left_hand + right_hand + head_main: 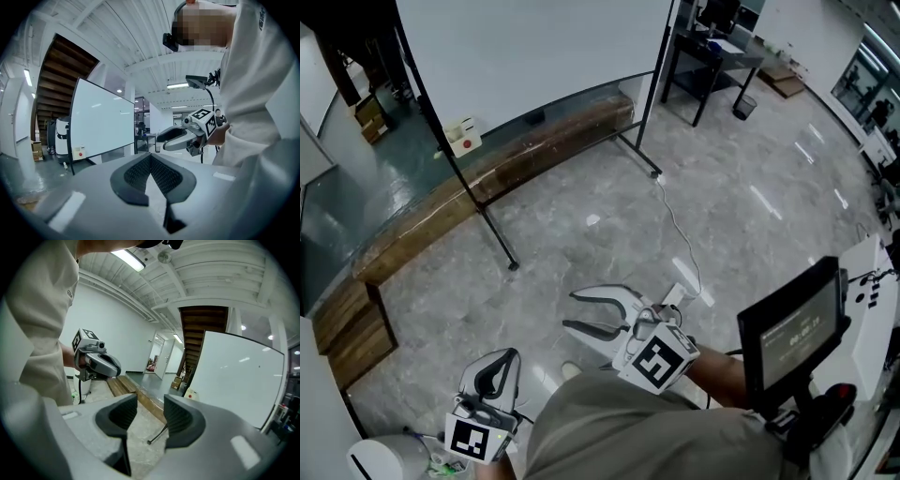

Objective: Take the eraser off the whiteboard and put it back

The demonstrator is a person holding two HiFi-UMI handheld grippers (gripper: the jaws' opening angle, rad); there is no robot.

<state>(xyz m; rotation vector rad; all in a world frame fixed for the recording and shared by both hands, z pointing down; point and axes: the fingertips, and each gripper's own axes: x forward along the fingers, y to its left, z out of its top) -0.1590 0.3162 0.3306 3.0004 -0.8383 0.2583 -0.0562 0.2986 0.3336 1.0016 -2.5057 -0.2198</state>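
Note:
The whiteboard (534, 47) stands on a black frame at the far side of the floor. A small white box with a red dot (464, 134) hangs at its lower left edge, and a small dark object (534, 117) sits on its bottom rail. I cannot tell which one is the eraser. Both grippers are well short of the board. My right gripper (570, 310) points toward it, open and empty; the gap between its jaws (151, 409) frames only floor. My left gripper (504, 360) is low at the left, its pads meeting at the tips (151, 157) with nothing between them.
A long wooden bench (487, 178) runs under the whiteboard. A white cable (680, 234) lies across the grey floor. A black desk (712, 56) stands behind the board at the right. A dark screen (792, 328) sits close at my right, and a white rounded bin (384, 459) at the lower left.

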